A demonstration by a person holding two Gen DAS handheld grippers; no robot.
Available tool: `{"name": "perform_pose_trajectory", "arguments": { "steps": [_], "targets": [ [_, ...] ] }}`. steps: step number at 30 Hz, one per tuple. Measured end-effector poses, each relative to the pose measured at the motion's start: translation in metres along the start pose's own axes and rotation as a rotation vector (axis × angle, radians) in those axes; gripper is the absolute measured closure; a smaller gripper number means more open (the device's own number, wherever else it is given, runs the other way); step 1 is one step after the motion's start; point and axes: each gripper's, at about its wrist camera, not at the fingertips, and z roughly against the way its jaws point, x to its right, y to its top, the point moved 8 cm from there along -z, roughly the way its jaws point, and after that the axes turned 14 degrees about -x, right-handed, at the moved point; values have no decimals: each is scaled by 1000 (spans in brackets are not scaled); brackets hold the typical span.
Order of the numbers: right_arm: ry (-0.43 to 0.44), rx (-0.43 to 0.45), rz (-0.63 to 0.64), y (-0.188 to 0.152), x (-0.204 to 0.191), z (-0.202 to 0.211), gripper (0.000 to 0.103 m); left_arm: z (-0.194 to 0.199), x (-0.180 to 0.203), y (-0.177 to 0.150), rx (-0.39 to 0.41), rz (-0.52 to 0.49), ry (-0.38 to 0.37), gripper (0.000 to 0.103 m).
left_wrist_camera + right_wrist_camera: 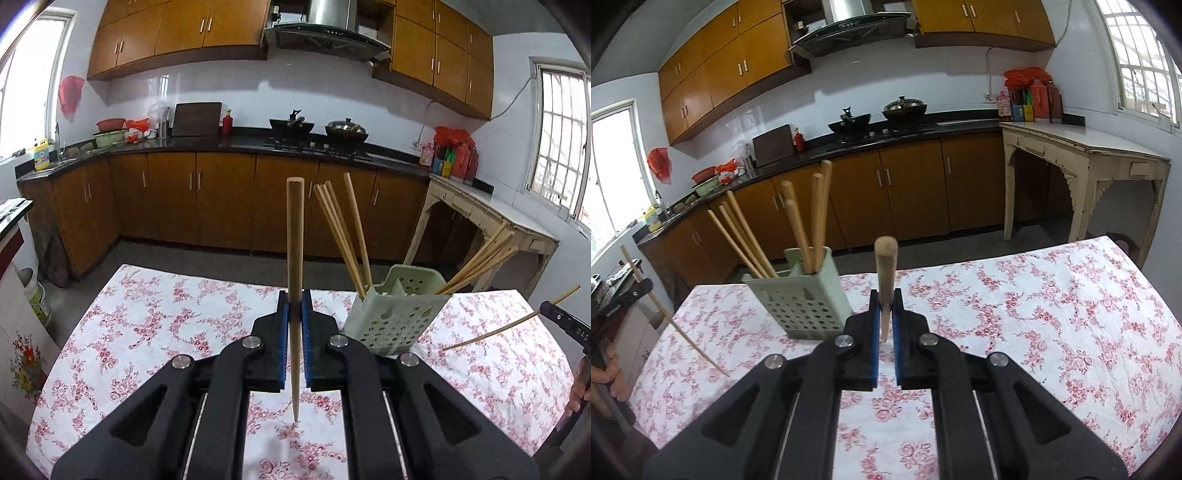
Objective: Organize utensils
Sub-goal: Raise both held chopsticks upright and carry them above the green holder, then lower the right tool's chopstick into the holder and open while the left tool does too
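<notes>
My left gripper (295, 306) is shut on a wooden chopstick (295, 258) that stands nearly upright, its thin tip hanging just above the floral tablecloth (166, 325). To its right stands a pale green perforated utensil holder (395, 314) with several chopsticks (343, 236) leaning in it. My right gripper (886, 306) is shut on another chopstick (885, 269), thick end up. The green holder (801, 306) sits to its left with several chopsticks (809, 221) inside. Each view shows the other gripper and its chopstick (509, 325) at the frame edge.
The table's far edge (960, 262) drops to a grey floor. Brown cabinets and a dark counter (221, 144) with woks run along the back wall. An old cream side table (1082, 151) stands at the right. A hand (613, 376) shows at the left edge.
</notes>
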Motion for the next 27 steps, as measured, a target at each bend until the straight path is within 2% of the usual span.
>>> {"name": "perform_pose_trajectory", "arguments": {
  "steps": [5,10,15,18,22,27],
  "targets": [
    [71,-17,27,11,-26,20,96,14,12,20,48,-5,-16,96],
    [152,0,57,37,-59,50,96,38,32,61,135,0,-28,96],
    [167,31,95,71,-86,70,96,60,51,103,225,15,-29,96],
    [163,32,90,93,-94,67,96,66,64,128,263,26,-41,96],
    [132,1,95,115,-98,48,96,62,79,143,292,19,-43,96],
    [93,-88,112,127,-102,9,96,28,98,145,280,-7,-29,96]
  ]
}}
